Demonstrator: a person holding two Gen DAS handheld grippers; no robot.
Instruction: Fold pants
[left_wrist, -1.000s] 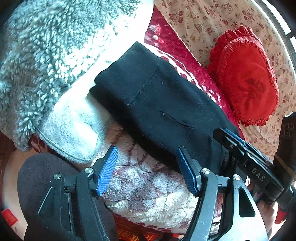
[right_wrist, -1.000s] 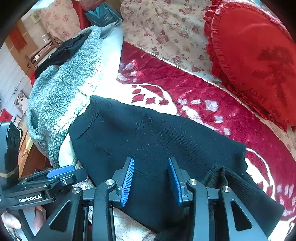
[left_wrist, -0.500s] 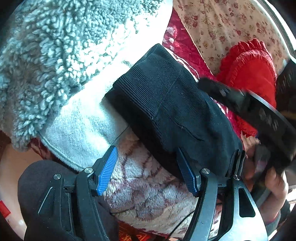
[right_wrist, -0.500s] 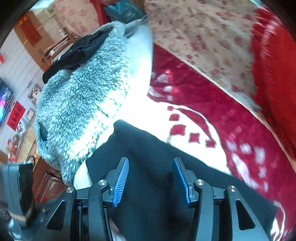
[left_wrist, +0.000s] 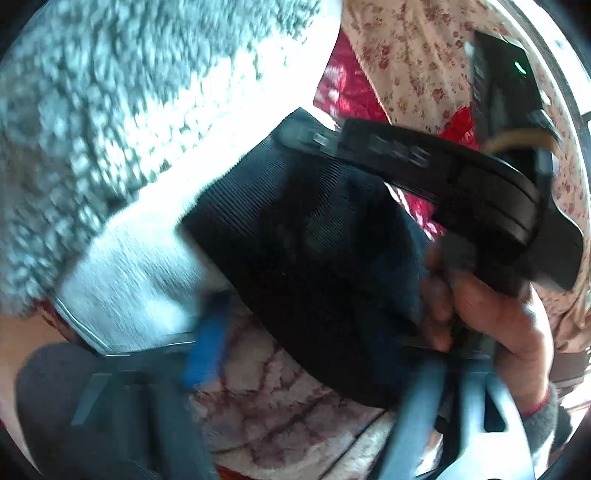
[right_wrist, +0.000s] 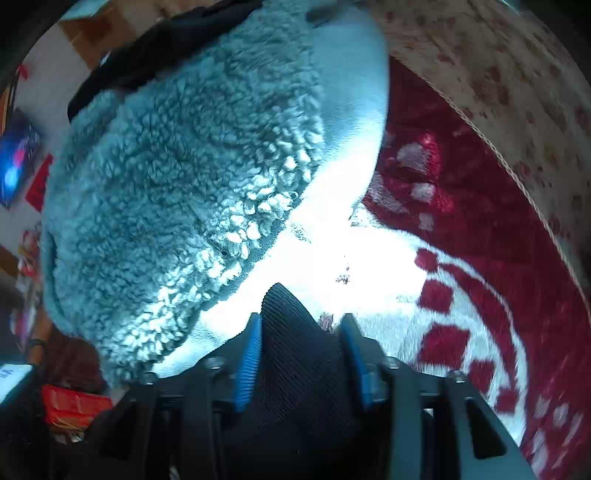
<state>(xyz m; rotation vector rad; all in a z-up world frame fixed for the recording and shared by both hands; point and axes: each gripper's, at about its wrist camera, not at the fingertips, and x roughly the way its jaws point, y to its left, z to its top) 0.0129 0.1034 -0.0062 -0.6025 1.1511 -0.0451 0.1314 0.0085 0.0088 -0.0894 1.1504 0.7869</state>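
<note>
The black knit pants (left_wrist: 317, 258) lie folded in a thick bundle on the red-and-white plush blanket (left_wrist: 288, 406). My left gripper (left_wrist: 314, 350) is blurred by motion; its blue left pad (left_wrist: 207, 347) shows wide of the other finger, so it is open, at the near edge of the bundle. My right gripper (right_wrist: 301, 358) has its blue pads (right_wrist: 249, 362) on either side of the ribbed waistband corner (right_wrist: 291, 332) of the pants, with fabric filling the gap. In the left wrist view the right gripper body (left_wrist: 461, 184) reaches over the pants.
A grey fleece garment (right_wrist: 177, 177) lies heaped to the left, close beside the pants. A floral sofa back (right_wrist: 498, 74) runs along the right. A dark garment (right_wrist: 155, 48) lies behind the fleece. The hand (left_wrist: 491, 314) holding the right gripper is at the right.
My right gripper has moved forward along the pants to the ribbed waistband corner, and its pads now sit around that fabric. The left gripper has shifted closer to the bundle and is in motion.
</note>
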